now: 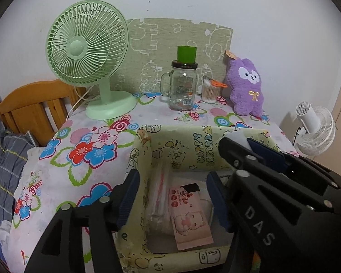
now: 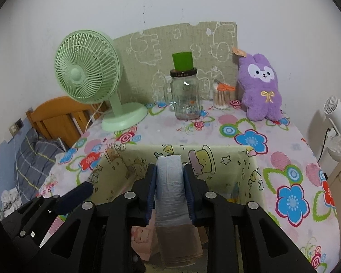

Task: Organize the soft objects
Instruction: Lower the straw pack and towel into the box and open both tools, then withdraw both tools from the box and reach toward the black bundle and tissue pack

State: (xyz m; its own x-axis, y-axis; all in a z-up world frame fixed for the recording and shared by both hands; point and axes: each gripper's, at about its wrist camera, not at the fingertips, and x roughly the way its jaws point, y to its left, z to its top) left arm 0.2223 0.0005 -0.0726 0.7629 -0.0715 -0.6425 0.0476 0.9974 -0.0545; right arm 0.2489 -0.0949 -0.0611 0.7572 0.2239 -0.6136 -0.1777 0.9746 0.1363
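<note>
While both tools hang over the yellow cartoon-print box, they differ in state. Right tool: fingers closed on a roll of pale plastic bags, pads pressed to both its sides, roll upright between them and poised above the box interior. In the left wrist view the same tool comes in from the right, a white tip of the roll showing past its fingers over the box's far right wall. Left tool: fingers spread wide, nothing between them, held above the box's near left part.

Inside the box: a pink wet-wipes pack with a cartoon pig, lying flat on the bottom; just left of it a clear plastic packet against the left wall.

The box sits at the near edge of a surface covered by a floral cloth. Further back, left: a green desk fan. Centre: a glass mug jar with a green cup on its lid. Just right of it, a container of cotton swabs with orange scissors on top. Far right: a purple plush rabbit, upright, leaning on a patterned green board set against the wall.

Off the surface: a white fan to the right, a wooden bed frame with plaid bedding to the left.
</note>
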